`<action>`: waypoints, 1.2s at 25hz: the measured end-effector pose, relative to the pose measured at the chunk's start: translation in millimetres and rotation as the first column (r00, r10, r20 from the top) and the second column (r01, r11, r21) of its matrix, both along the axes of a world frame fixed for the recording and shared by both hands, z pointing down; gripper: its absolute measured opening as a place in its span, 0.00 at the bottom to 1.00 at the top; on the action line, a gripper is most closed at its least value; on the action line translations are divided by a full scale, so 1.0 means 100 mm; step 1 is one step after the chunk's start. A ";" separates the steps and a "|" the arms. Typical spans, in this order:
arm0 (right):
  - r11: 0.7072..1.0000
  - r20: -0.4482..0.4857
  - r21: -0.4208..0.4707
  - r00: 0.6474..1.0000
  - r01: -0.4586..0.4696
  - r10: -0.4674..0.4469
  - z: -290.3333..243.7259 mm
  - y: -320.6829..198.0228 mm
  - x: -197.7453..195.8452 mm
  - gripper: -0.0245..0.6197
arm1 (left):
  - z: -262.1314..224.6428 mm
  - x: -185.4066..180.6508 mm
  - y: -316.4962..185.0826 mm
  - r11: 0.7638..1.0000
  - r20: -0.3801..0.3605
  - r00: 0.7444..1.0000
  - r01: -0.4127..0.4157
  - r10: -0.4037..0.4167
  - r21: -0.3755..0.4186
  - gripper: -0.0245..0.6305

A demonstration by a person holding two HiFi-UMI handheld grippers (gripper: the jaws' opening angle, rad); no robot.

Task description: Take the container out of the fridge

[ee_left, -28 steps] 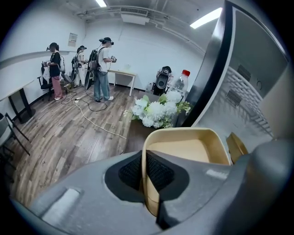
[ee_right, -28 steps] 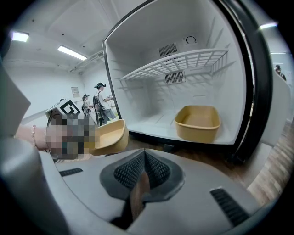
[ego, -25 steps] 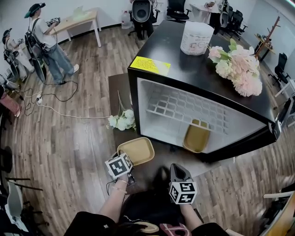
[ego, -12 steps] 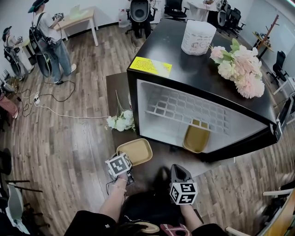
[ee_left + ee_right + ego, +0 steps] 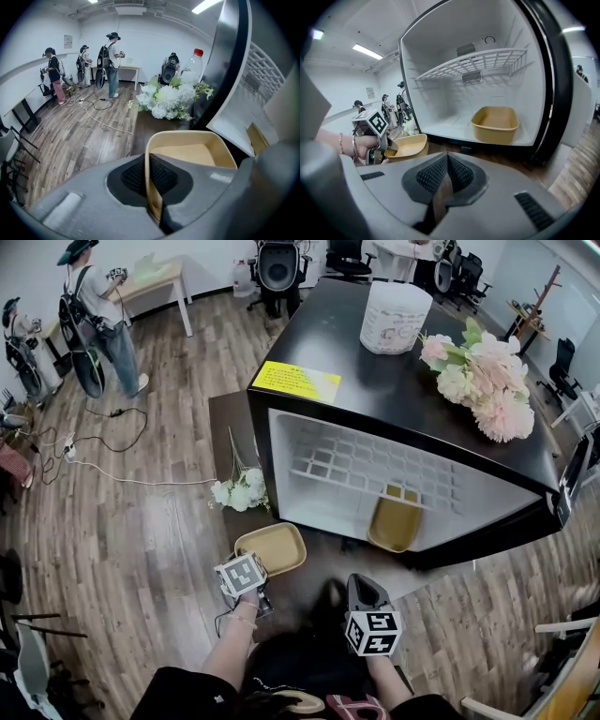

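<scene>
Currently catalogued outside the fridge (image 5: 375, 395): one tan container (image 5: 273, 549), a shallow rounded-rectangle tub of smooth matte plastic, thin near wall pinched between the ribbed black pads of the left claw (image 5: 151, 180), clamped tight on that rim. Positioned at the near end of a dark brown table (image 5: 228, 427), near a spray of white artificial flowers (image 5: 240, 491); contact with the table not discernible. Inside the fridge, glossy black shell with smooth white liner: second tan container (image 5: 495, 123), same shape, seated on the cabinet floor at the right, below a white wire shelf (image 5: 474, 62). Right claw (image 5: 446, 177) closed pad to pad, gripping nothing, aimed toward the open cabinet. On the fridge top: pink and cream flower bunch (image 5: 483, 381), white cylindrical wrapped pack (image 5: 398, 317), yellow rectangular label (image 5: 295, 380). Underfoot: wood-plank floor (image 5: 141, 521).
</scene>
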State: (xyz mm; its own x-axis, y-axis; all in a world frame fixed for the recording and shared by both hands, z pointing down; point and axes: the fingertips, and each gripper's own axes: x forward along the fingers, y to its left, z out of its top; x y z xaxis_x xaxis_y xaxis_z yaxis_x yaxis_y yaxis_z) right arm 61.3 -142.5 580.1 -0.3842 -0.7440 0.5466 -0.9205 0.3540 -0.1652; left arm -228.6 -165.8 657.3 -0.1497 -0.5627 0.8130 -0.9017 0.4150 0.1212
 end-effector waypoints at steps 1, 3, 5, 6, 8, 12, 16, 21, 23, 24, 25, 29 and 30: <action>1.000 -0.001 0.000 1.000 -0.001 0.001 0.00 -0.01 0.00 0.05 | 0.01 0.00 0.00 1.000 0.006 1.000 0.001 -0.001 -0.008 0.05; 1.000 -0.002 -0.002 1.000 -0.004 0.004 0.01 -0.01 0.01 0.05 | 0.01 0.01 -0.01 1.000 0.022 1.000 -0.004 0.004 -0.018 0.05; 1.000 -0.002 -0.001 1.000 -0.006 0.006 0.01 -0.02 0.02 0.05 | -0.01 0.01 -0.03 1.000 0.036 0.999 -0.011 0.011 -0.019 0.05; 1.000 -0.002 -0.001 1.000 -0.005 0.005 0.01 -0.02 0.02 0.05 | -0.02 0.01 -0.04 1.000 0.042 0.999 -0.011 0.012 -0.017 0.06; 1.000 -0.002 -0.001 1.000 -0.003 0.003 0.01 -0.02 0.02 0.05 | -0.01 0.00 -0.06 1.000 0.046 0.999 -0.009 0.009 -0.004 0.06; 1.000 0.001 -0.006 1.000 0.006 -0.006 0.02 -0.03 -0.01 0.05 | -0.02 0.01 -0.09 1.000 0.037 0.999 -0.009 0.009 0.006 0.06; 1.000 0.007 -0.008 1.000 0.019 -0.019 0.03 -0.01 -0.04 0.05 | -0.05 0.04 -0.09 1.000 0.026 1.000 -0.016 0.015 0.012 0.20; 1.000 0.012 -0.002 1.000 0.015 -0.015 0.00 0.00 -0.02 0.05 | -0.15 0.05 -0.10 0.998 0.047 0.998 -0.033 0.030 0.058 0.22; 1.000 0.022 0.006 1.000 0.013 -0.014 -0.03 0.00 -0.01 0.05 | -0.24 0.07 -0.13 0.995 0.060 0.997 -0.051 0.046 0.087 0.22; 1.000 0.028 0.011 1.000 0.013 -0.013 -0.05 0.01 -0.01 0.05 | -0.28 0.09 -0.14 0.993 0.065 0.996 -0.061 0.055 0.099 0.23; 1.000 0.033 0.015 0.999 0.012 -0.013 -0.07 0.01 -0.01 0.05 | -0.33 0.11 -0.15 0.991 0.073 0.995 -0.073 0.065 0.114 0.23; 1.000 0.041 0.023 0.999 0.014 -0.015 -0.09 0.02 -0.02 0.05 | -0.54 0.16 -0.13 0.982 0.091 0.993 -0.088 0.074 0.166 0.23; 1.000 0.042 0.024 0.999 0.014 -0.015 -0.09 0.02 -0.02 0.05 | -0.58 0.18 -0.12 0.980 0.090 0.993 -0.091 0.076 0.176 0.23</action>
